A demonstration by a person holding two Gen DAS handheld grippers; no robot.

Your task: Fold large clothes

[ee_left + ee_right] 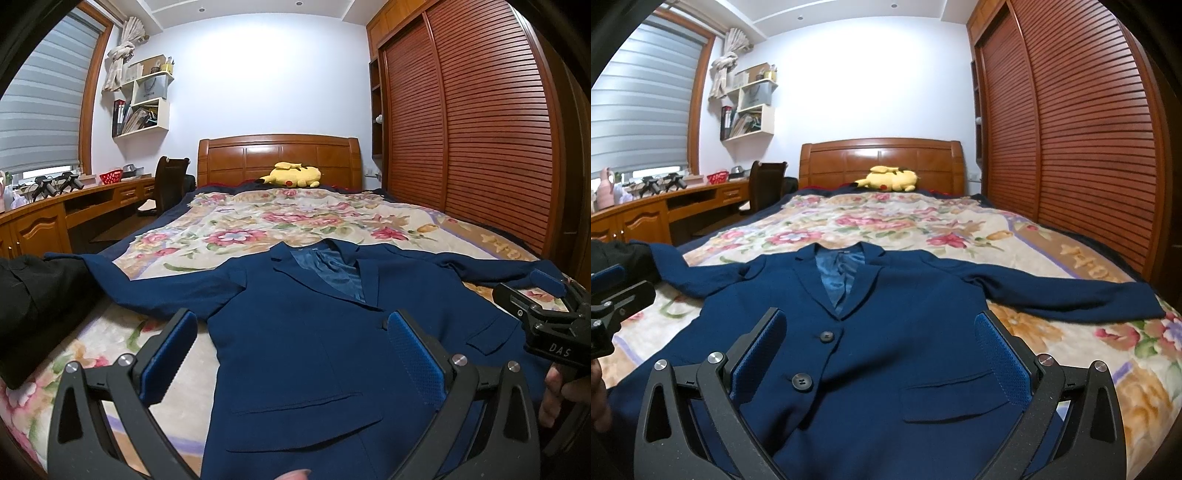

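Left wrist view: left gripper (291, 354) spread wide, gripping nothing, over the lower front of the navy blazer (295, 350). Right gripper (881, 350) likewise spread above its 2 buttons. Blazer lies face-up, sleeves outstretched, on the floral bedspread (886, 218); yellow plush (890, 179) by the headboard.

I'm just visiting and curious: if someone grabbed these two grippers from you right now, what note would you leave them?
Left gripper: open, empty, hovering over the blazer's lower front.
Right gripper: open, empty, also above the blazer.
Navy blazer: lying flat, front up, on the floral bedspread, both sleeves spread out sideways.
Done: jacket laid out.
Left: every fold, probably sleeves in first.
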